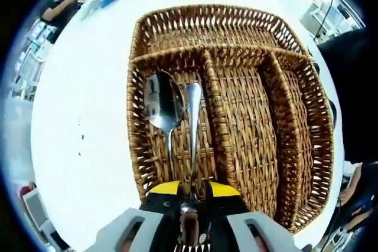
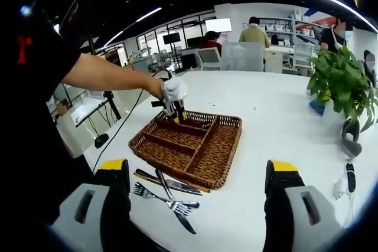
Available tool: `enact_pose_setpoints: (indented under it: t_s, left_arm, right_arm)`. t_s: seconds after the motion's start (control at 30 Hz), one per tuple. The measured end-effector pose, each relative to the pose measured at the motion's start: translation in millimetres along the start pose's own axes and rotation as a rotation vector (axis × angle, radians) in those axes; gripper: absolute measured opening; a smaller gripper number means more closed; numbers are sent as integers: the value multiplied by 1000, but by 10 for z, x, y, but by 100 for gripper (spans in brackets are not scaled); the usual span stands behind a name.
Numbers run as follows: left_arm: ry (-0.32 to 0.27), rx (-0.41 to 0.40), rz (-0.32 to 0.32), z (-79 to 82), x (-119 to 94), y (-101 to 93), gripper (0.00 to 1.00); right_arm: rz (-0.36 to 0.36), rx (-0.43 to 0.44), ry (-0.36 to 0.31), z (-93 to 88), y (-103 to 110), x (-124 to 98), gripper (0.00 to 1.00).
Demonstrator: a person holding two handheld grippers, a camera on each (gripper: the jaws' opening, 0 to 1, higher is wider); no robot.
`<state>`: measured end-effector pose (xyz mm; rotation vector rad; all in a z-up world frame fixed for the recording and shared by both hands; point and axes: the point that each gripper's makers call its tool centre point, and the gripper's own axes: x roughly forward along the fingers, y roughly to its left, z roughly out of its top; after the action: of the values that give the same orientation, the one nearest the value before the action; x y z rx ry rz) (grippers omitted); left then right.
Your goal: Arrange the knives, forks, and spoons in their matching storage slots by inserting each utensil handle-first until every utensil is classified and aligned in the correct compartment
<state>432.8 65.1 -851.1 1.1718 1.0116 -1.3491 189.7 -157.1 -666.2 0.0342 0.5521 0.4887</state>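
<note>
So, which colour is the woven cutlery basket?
Brown woven wicker basket, best seen in the left gripper view.

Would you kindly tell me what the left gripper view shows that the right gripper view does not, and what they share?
Left gripper view alone: a spoon lying in the tray's end slot, and a second utensil beside it, gripped by the left tool.
Right gripper view alone: forks and knives waiting on the white table, a potted plant, and the open right tool.
Shared: the wicker tray.

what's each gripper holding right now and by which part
Left gripper holds a spoon by its handle end, over the basket. Right gripper holds nothing.
</note>
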Motion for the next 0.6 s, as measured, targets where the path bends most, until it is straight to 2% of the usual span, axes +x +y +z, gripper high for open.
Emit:
enact_pose_setpoints:
  t_s: [0.03, 0.1, 0.17, 0.27, 0.43, 0.5, 0.53, 0.6]
  left_arm:
    - [-9, -5, 6, 6, -12, 8, 23]
    - [-96, -78, 15, 68, -112, 31, 31]
    - [-172, -154, 3, 160, -233, -8, 34]
    - [-278, -245, 57, 213, -440, 7, 39]
    - [-369, -285, 118, 154, -643, -38, 60]
    - [-401, -336, 106, 152, -703, -91, 64]
    - [-446, -368, 128, 140, -799, -94, 66]
    - [-472, -373, 177, 95, -922, -116, 74]
  right_arm:
    - [1, -2, -2, 8, 2, -1, 97]
    - [3, -6, -5, 22, 11, 6, 97]
    - [7, -13, -8, 42, 18, 18, 97]
    - [21, -28, -12, 103, 34, 60, 97]
    - [48, -69, -17, 195, 69, 125, 98]
    - [52, -76, -19, 216, 70, 140, 99]
    - [58, -84, -23, 246, 72, 157, 99]
    - [68, -94, -28, 279, 84, 178, 99]
